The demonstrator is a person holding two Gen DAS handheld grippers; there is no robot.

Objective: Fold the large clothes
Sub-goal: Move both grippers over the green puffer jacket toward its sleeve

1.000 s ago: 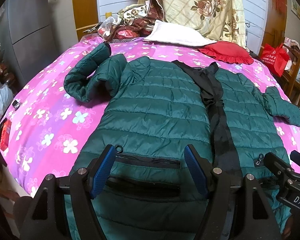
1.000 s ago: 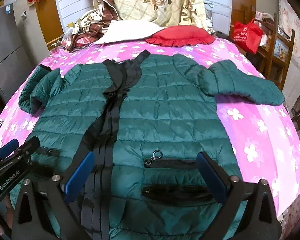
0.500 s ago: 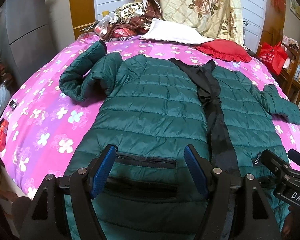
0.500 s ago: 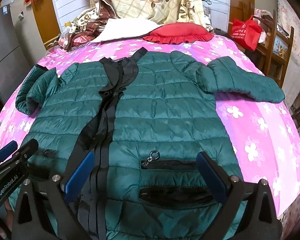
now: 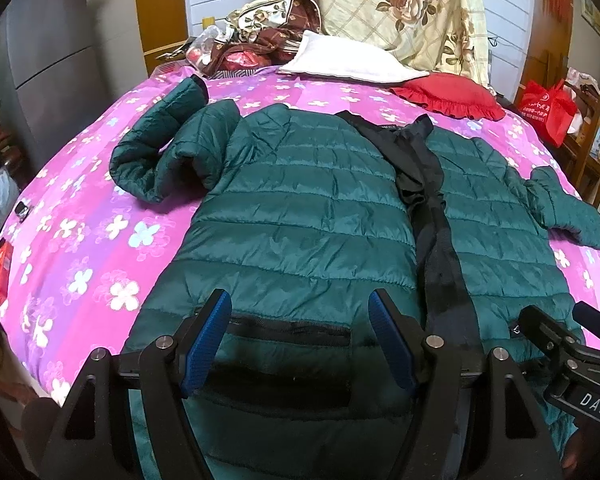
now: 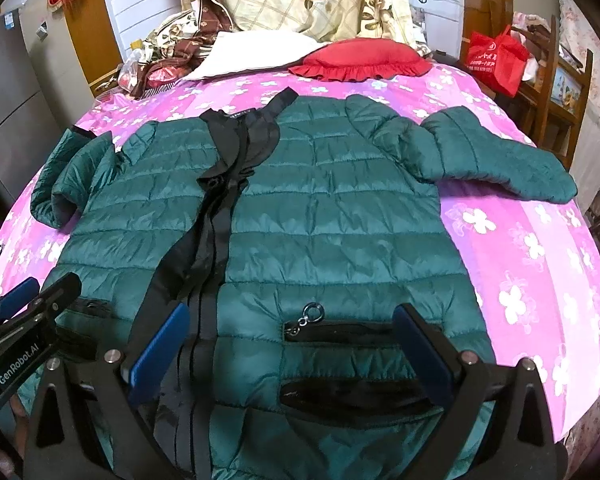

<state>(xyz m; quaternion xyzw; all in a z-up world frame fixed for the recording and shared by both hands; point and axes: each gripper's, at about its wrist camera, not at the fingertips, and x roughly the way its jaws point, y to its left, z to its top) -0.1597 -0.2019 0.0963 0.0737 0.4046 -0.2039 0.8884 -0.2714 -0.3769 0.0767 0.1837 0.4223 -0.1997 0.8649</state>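
Observation:
A dark green quilted puffer jacket (image 5: 300, 208) lies front up and spread flat on the bed, black zipper placket down its middle; it also shows in the right wrist view (image 6: 332, 216). Its left sleeve (image 5: 156, 160) is bent back toward the collar; its right sleeve (image 6: 496, 160) stretches out sideways. My left gripper (image 5: 300, 320) is open and empty above the left pocket near the hem. My right gripper (image 6: 292, 340) is open and empty above the right pocket with its ring zipper pull (image 6: 314, 312). Each gripper shows at the edge of the other's view.
The bed has a pink flowered cover (image 5: 80, 240). A white pillow (image 5: 348, 64), a red ruffled cushion (image 6: 360, 60) and piled bedding (image 5: 400, 12) lie at the head. A red bag (image 6: 496, 60) and wooden shelves stand at the right. A grey cabinet (image 5: 48, 60) stands at the left.
Both grippers have shifted slightly, so the jacket sits a little lower and nearer in both views. The jacket itself has not moved. Both grippers stay open.

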